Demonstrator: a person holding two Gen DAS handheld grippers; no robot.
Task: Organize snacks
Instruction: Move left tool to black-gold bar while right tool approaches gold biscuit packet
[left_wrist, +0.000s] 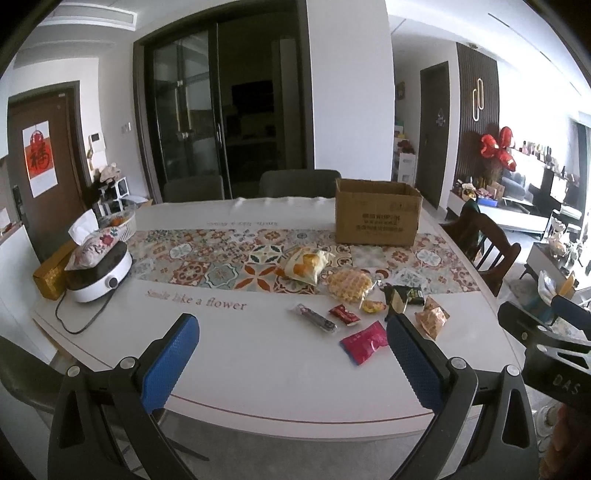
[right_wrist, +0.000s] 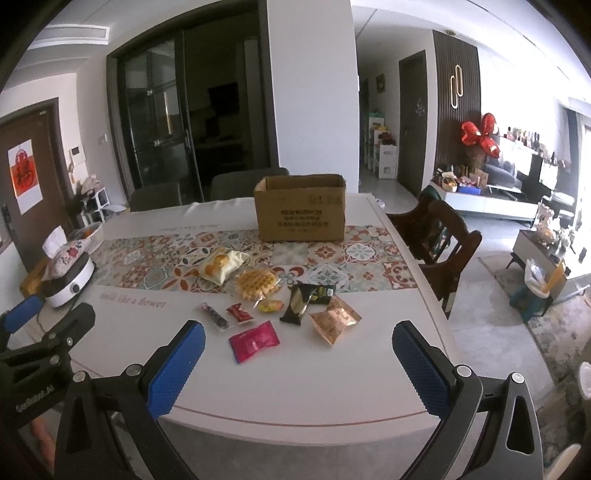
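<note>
Left wrist view first: the left gripper (left_wrist: 291, 350) hangs over the near edge of the white table (left_wrist: 236, 354) with its blue pads spread wide and nothing between them. Beyond it the snacks lie loose in a cluster: a pink packet (left_wrist: 364, 341) nearest, a small red sachet (left_wrist: 344, 315), a slim dark wrapped bar (left_wrist: 317, 322), a waffle in clear wrap (left_wrist: 349, 284), a yellow bag of buns (left_wrist: 304, 266), a dark green-and-black packet (left_wrist: 402, 295) and an orange-brown pouch (left_wrist: 432, 319) partly hidden by the right-hand pad. An open cardboard box (left_wrist: 376, 218) stands farther back on the patterned runner (left_wrist: 207, 264), well apart from the pile; I would guess it is empty, though its inside is out of sight from this angle. A white cooker with a tissue pouch on top (left_wrist: 99, 267) sits at the far left. Right wrist view next: the right gripper (right_wrist: 299, 350) is likewise parted and bare, hovering at the table edge, with the pink packet just ahead of its left pad. The same seven or so items lie scattered in front of the box. By my reckoning the sorting has not begun; every snack is left to gather.
</note>
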